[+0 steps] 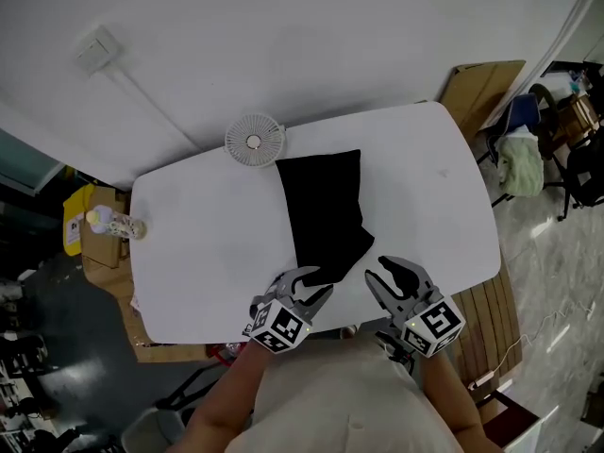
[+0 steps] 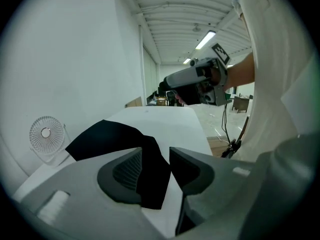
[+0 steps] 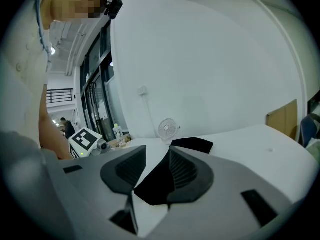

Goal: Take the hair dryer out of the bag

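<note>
A flat black bag (image 1: 326, 210) lies in the middle of the white table (image 1: 208, 243), its near corner towards me. No hair dryer shows. My left gripper (image 1: 310, 286) hovers at that near corner. In the left gripper view its jaws (image 2: 156, 166) stand apart, with the bag's corner (image 2: 150, 184) in the gap and neither pad pressing on it. My right gripper (image 1: 387, 274) is just right of the corner, over bare table. Its jaws (image 3: 156, 169) also stand apart, and the bag (image 3: 192, 145) lies beyond them.
A small white fan (image 1: 254, 141) stands at the table's far edge, just behind the bag. Off the table's left end sits a bottle (image 1: 113, 223) on a box. Cardboard (image 1: 481, 88) and a chair with cloth (image 1: 524, 154) are to the right.
</note>
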`<state>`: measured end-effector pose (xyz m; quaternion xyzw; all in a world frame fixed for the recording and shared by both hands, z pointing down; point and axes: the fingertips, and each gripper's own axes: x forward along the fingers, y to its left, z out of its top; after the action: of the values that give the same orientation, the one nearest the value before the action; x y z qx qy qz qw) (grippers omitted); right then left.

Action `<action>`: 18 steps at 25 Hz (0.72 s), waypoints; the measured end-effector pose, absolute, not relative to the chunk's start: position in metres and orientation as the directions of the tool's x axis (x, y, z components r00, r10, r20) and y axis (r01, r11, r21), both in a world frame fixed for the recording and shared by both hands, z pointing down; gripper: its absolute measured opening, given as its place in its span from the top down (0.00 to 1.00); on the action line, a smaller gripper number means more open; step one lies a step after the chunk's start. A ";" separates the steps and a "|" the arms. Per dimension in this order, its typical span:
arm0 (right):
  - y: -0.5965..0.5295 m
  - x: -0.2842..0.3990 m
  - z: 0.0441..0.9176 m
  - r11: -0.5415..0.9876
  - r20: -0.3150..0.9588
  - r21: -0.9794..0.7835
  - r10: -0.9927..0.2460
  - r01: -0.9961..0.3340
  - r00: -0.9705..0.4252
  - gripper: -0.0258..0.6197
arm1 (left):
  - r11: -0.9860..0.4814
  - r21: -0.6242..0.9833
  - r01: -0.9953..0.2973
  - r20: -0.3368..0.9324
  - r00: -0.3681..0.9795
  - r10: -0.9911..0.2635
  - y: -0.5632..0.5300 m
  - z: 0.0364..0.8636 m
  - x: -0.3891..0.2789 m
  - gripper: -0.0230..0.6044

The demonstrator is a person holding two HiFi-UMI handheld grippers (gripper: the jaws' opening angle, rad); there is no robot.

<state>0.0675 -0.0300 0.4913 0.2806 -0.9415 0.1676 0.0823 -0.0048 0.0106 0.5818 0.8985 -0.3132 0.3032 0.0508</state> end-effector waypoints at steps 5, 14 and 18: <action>-0.037 0.065 0.491 0.783 0.237 -0.273 -0.508 -0.559 -0.828 0.73 | -0.812 -0.096 -0.575 0.627 0.599 -0.498 0.002 0.598 -0.007 0.71; -0.042 0.064 0.496 0.764 0.249 -0.290 -0.521 -0.576 -0.817 0.72 | -0.852 -0.123 -0.508 0.722 0.543 -0.428 0.001 0.629 -0.006 0.71; -0.041 0.063 0.497 0.758 0.254 -0.295 -0.525 -0.582 -0.812 0.72 | -0.871 -0.129 -0.475 0.763 0.513 -0.393 0.004 0.642 -0.007 0.71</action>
<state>0.0633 -0.0411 0.4974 0.2962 -0.9342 0.1827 0.0779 -0.0065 0.0037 0.6421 0.8686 -0.2498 0.4253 0.0480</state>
